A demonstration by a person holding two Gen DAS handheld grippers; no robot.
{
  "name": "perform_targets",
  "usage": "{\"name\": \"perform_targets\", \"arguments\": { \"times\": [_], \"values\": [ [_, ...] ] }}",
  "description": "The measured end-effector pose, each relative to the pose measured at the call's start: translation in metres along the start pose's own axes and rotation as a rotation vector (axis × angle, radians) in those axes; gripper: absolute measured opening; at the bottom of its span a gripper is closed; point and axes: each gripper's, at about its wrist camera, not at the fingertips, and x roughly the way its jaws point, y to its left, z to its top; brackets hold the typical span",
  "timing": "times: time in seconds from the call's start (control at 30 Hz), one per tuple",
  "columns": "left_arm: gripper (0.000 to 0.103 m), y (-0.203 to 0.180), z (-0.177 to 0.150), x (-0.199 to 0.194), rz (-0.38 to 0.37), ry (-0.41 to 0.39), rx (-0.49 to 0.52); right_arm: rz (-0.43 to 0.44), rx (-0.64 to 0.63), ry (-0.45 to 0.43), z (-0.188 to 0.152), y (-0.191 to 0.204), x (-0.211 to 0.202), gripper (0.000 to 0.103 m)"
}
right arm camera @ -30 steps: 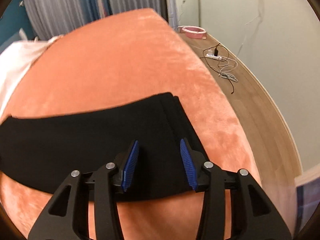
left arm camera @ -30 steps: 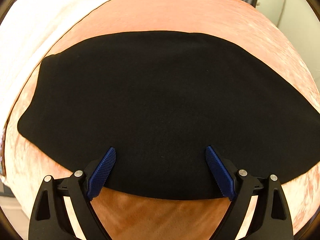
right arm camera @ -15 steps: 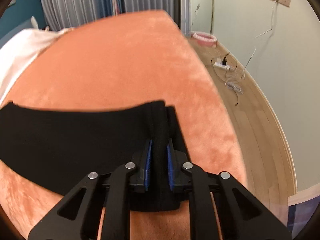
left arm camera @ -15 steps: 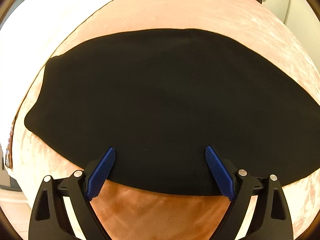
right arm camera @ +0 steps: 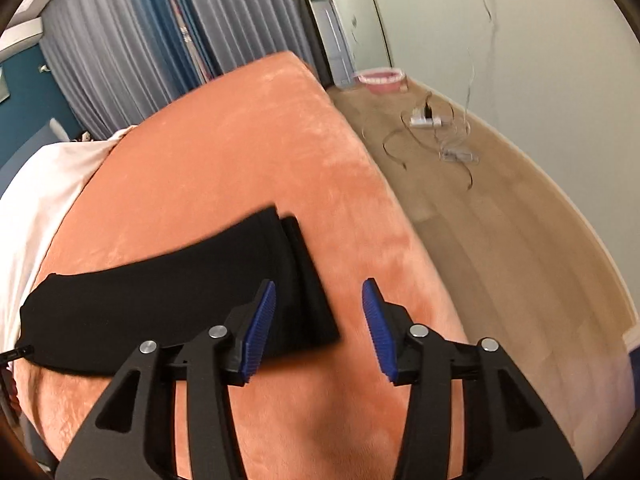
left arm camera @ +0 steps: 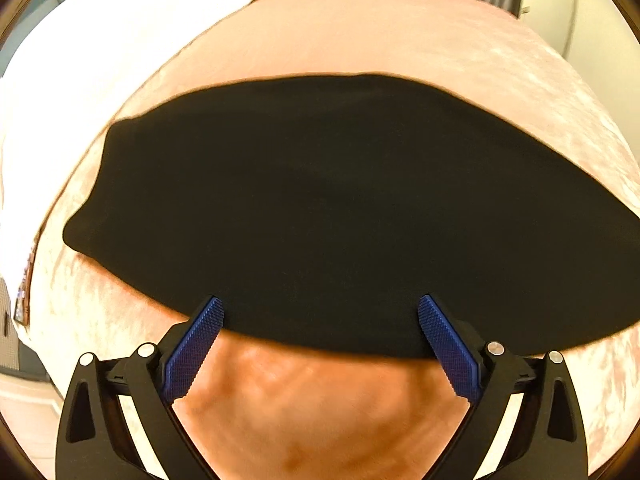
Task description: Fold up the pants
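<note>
**Over the orange bedspread: both tongs released, black pants flat**

At the right gripper (right arm camera: 319,326), jaws spreading and clamping nothing; blue pads above bare plush, just right of the end of the pants (right arm camera: 168,288), left pad over its corner. At the left gripper (left arm camera: 318,346), jaws widening too and near full spread, straddling the near edge of the pants (left arm camera: 320,208) with no cloth pinched.

Pants lying as a long flat black band across the bedspread (right arm camera: 248,136), layers at the right end slightly offset, one edge peeking past the other.

Risks, as judged:
- Offset end layers likely to stay misaligned in the next fold unless squared first.
- Plush pile likely to drag the cloth; a one-sided pull could skew or bunch the band.
- A shallow pinch could take the top layer only and peel the fold open.
- Right end near the bed's side; a slip could send cloth toward the floor (right arm camera: 500,216) and its cables (right arm camera: 432,136).

Writing, labels, brands: none legible anywhere.
</note>
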Motion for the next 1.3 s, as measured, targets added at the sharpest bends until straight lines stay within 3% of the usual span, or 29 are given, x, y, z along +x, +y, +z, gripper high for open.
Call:
{"name": "perform_targets", "arguments": {
  "times": [0.13,0.2,0.27,0.37,0.47,0.53,0.57,0.67,0.77,0.9,1.03,1.13,1.2,1.3],
  "values": [
    [0.097,-0.021,-0.012,-0.027,-0.039,-0.069,0.033,0.084,0.085,0.028,-0.001,-0.003,0.017,0.059],
    [0.097,-0.029,-0.019,-0.035,-0.056,-0.082,0.048,0.106,0.104,0.028,-0.004,0.003,0.02,0.078],
    [0.097,-0.036,-0.02,-0.036,-0.072,-0.071,0.053,0.093,0.09,0.025,-0.004,0.012,0.024,0.085],
    [0.097,-0.038,-0.023,-0.028,-0.084,-0.04,0.044,0.042,0.023,0.023,-0.005,0.034,0.033,0.084],
    [0.097,-0.036,-0.02,-0.014,-0.095,-0.018,0.017,-0.006,-0.017,0.02,-0.007,0.044,0.035,0.064],
    [0.097,-0.02,-0.028,-0.024,-0.091,-0.023,0.005,0.073,0.02,0.02,-0.008,0.042,0.029,0.023],
    [0.097,-0.015,-0.031,-0.023,-0.086,-0.025,-0.002,0.094,0.049,0.015,-0.005,0.041,0.026,0.019],
    [0.097,-0.01,-0.034,-0.024,-0.073,-0.033,-0.037,0.082,0.027,-0.069,0.001,0.047,0.012,0.018],
    [0.097,0.017,-0.033,-0.021,-0.053,-0.038,-0.084,0.048,0.098,0.015,-0.004,0.033,0.041,0.019],
    [0.097,0.046,-0.034,-0.019,-0.025,-0.036,-0.134,0.088,0.167,-0.015,-0.006,0.032,0.032,0.02],
    [0.097,0.072,-0.031,-0.012,-0.005,-0.038,-0.176,0.15,0.282,-0.014,-0.012,0.021,0.034,0.032],
    [0.097,0.094,-0.029,-0.009,-0.037,-0.039,-0.245,0.178,0.351,-0.033,-0.009,0.016,0.035,0.034],
    [0.097,0.111,-0.029,-0.006,-0.071,-0.033,-0.296,0.125,0.315,-0.038,-0.004,0.024,0.035,0.02],
    [0.097,0.13,-0.026,-0.001,-0.082,-0.03,-0.332,0.11,0.267,-0.072,0.005,0.051,0.016,0.018]
  ]
}}
